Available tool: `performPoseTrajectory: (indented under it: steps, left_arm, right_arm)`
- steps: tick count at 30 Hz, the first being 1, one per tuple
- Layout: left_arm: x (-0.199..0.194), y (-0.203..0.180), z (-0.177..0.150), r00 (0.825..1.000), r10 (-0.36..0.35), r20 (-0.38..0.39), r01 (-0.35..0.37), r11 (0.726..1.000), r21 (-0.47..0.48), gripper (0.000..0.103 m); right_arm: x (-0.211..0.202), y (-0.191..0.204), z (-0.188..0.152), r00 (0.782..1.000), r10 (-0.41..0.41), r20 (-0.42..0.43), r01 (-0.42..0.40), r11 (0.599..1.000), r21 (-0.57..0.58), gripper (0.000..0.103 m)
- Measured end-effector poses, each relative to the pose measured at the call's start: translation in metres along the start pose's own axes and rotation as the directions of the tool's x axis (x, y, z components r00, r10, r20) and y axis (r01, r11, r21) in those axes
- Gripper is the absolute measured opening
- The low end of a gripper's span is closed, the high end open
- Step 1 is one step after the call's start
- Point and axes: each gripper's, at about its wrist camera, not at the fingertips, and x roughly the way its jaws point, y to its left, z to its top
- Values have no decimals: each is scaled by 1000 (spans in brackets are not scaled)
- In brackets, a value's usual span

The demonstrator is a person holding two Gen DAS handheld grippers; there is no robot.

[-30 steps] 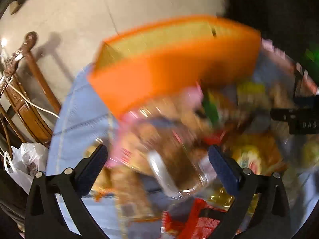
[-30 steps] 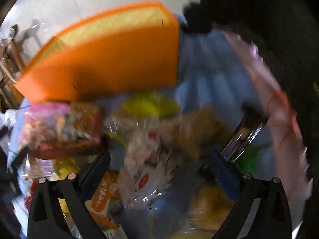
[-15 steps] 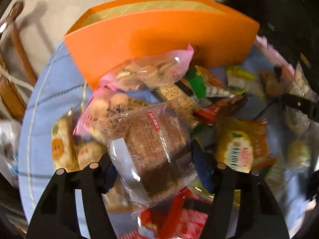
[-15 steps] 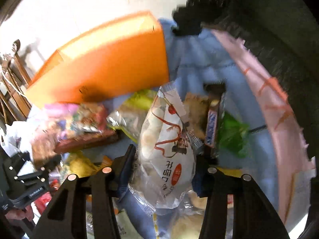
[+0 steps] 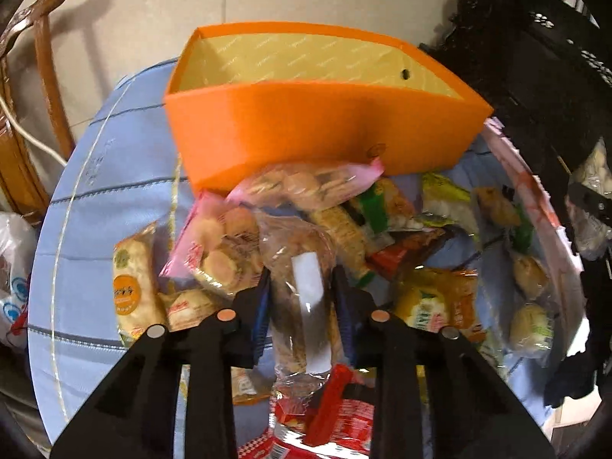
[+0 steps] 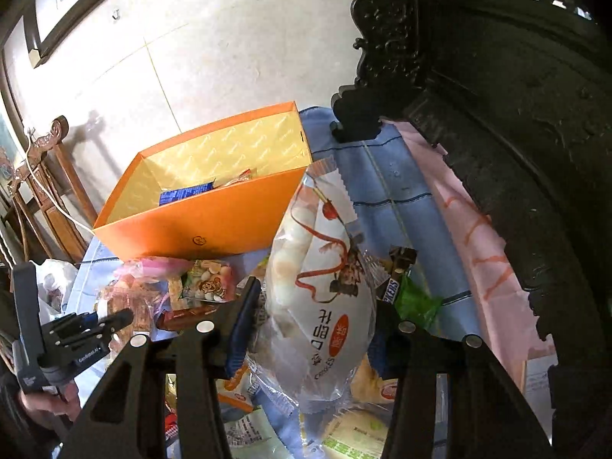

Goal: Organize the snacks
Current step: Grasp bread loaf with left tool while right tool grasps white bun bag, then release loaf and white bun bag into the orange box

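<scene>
An orange box [image 5: 313, 130] with a yellow lining stands open at the back of the blue-clothed table [image 5: 95, 210]. In the right wrist view the orange box [image 6: 214, 222] holds a few packets. My left gripper [image 5: 302, 287] is closing its jaws, and the pads press on a clear packet of brown cake [image 5: 294, 244] just above the snack pile. My right gripper [image 6: 317, 306] is shut on a white bun packet [image 6: 325, 267] with red ribbon print, held up in front of the box's right corner.
Several loose snack packets [image 5: 436, 302] cover the table in front of the box. Dark carved furniture [image 6: 497, 114] stands close on the right, above a pink cloth [image 6: 470, 229]. A wooden chair [image 5: 23, 57] and a plastic bag [image 5: 11, 237] are at the left.
Both grippers have closed from wide open onto their packets. The right one has risen with the white packet, so the box's inside now shows. The left one has lifted slightly.
</scene>
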Motion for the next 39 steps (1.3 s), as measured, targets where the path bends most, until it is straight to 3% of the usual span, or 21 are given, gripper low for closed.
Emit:
performPoseTrajectory:
  steps: [4, 6, 9, 14, 17, 21, 24, 29, 30, 31, 32, 33, 35, 39]
  left_arm:
    - [-17, -17, 3, 999, -25, 28, 24, 998, 56, 25]
    - [-24, -20, 8, 1000, -22, 23, 20, 998, 60, 25]
    - [-53, -26, 20, 996, -47, 74, 43, 998, 50, 25]
    - [-99, -30, 68, 977, -84, 197, 73, 996, 60, 25]
    - [-114, -31, 105, 961, -45, 273, 24, 996, 80, 25]
    - [-112, -25, 147, 950, -47, 308, 18, 995, 98, 25]
    - [-108, -18, 164, 947, -46, 319, 15, 995, 97, 25]
    - [-92, -5, 184, 953, -31, 300, 4, 996, 90, 26]
    - [-86, -2, 187, 955, -16, 295, -8, 997, 82, 30]
    - [-80, 0, 192, 952, 33, 305, -55, 996, 65, 66]
    - [-78, 0, 193, 948, 73, 309, -95, 994, 56, 92]
    - [-76, -1, 194, 941, 113, 319, -136, 989, 53, 98]
    - [-76, -3, 195, 931, 145, 336, -177, 982, 66, 99]
    - [-77, 3, 191, 933, 173, 315, -205, 976, 71, 99]
  right_arm:
    - [-14, -4, 8, 999, 10, 39, -10, 1000, 9, 50]
    - [-20, -4, 16, 998, 18, 68, -19, 1000, 5, 50]
    - [-34, 1, 27, 993, 44, 110, -45, 999, 2, 50]
    - [-45, 19, 71, 978, 104, 181, -97, 994, -49, 49]
    - [-37, 36, 109, 969, 138, 204, -122, 989, -88, 49]
    - [-13, 54, 157, 963, 198, 184, -183, 979, -93, 49]
    - [-1, 63, 178, 963, 195, 185, -176, 978, -115, 49]
    - [26, 69, 204, 968, 200, 152, -185, 977, -104, 50]
    - [36, 71, 209, 972, 193, 133, -182, 979, -91, 58]
    - [43, 71, 213, 975, 190, 118, -181, 980, -83, 91]
    - [51, 72, 216, 979, 173, 105, -165, 983, -77, 100]
    - [55, 73, 217, 983, 156, 97, -148, 986, -81, 100]
    - [63, 75, 216, 989, 130, 68, -122, 987, -102, 100]
    - [65, 60, 203, 992, 123, 32, -120, 988, -95, 100]
